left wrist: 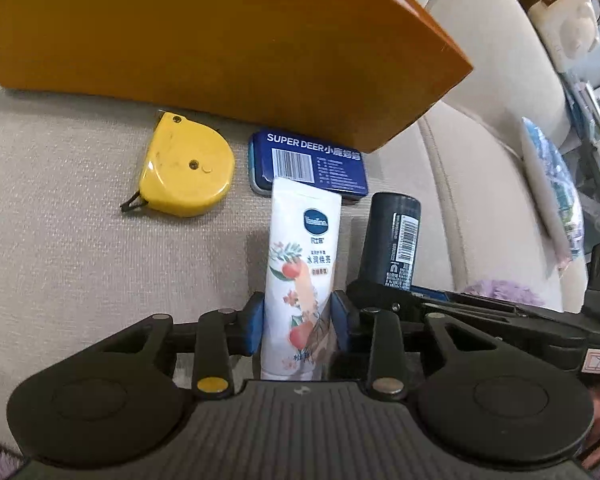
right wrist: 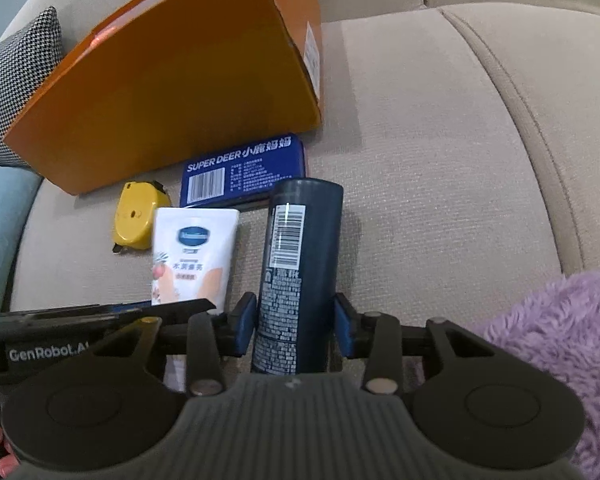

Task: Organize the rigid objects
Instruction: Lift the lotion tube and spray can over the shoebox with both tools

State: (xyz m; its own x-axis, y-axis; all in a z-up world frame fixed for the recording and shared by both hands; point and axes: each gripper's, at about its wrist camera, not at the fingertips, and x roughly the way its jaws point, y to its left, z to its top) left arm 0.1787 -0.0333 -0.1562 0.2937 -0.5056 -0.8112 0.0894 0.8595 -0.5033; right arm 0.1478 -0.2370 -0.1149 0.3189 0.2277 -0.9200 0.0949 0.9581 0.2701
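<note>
On the beige sofa seat, my left gripper [left wrist: 298, 320] is shut on a white hand-cream tube [left wrist: 304, 240], its blue pads pressing on both sides of the tube's lower part. Beside it, my right gripper [right wrist: 296, 320] is shut on a dark blue cylindrical can [right wrist: 300, 240] with a barcode label. In the right wrist view the tube [right wrist: 192, 252] lies just left of the can. In the left wrist view the can [left wrist: 392, 240] lies just right of the tube. A yellow tape measure [left wrist: 184, 168] and a flat blue box [left wrist: 312, 164] lie beyond them, in front of a large orange box [left wrist: 220, 40].
The orange box [right wrist: 172, 92] stands at the back of the seat [right wrist: 440, 160], which stretches on to its right. A fluffy purple blanket [right wrist: 548, 340] lies at the near right. A patterned pillow [right wrist: 16, 88] and a teal cushion [right wrist: 0, 232] sit at the left.
</note>
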